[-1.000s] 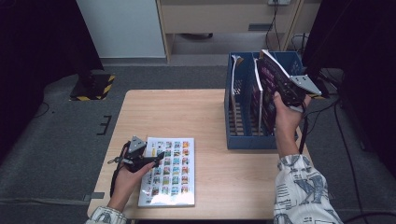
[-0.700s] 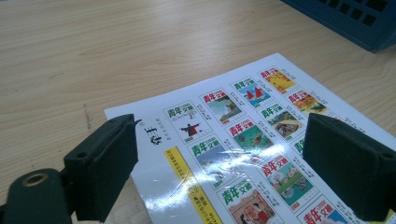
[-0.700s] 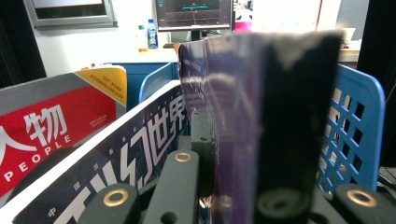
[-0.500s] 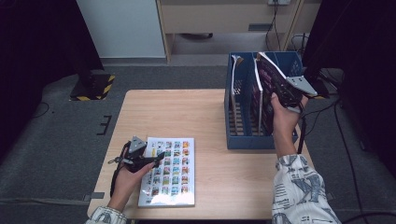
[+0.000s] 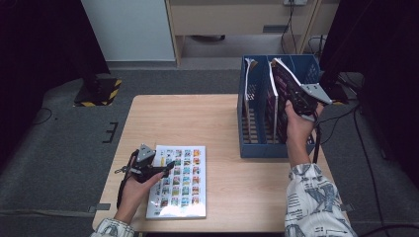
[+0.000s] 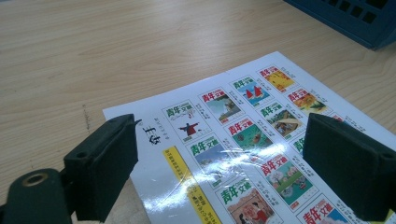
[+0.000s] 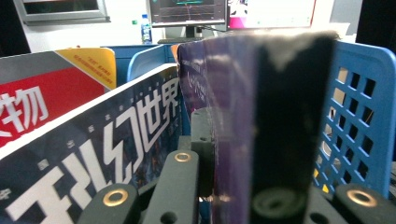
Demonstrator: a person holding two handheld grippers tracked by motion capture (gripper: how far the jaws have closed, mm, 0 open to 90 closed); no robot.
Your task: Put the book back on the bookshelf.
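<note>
Slotting purple glossy magazine (image 5: pixel 284 91) into blue plastic crate (image 5: pixel 257 148).
Right claw (image 5: pixel 295 101) pinches its floppy, slippery top edge; left claw (image 6: pixel 224 163) wide.

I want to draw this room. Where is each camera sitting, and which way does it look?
High view: above the table, looking down; both forearms and hands show.
Left gripper view: rides the left gripper, looking past its open fingers at the magazine.
Right gripper view: rides the right gripper, fingers shut on a purple magazine.
Shared: the blue rack appears in all three.
</note>
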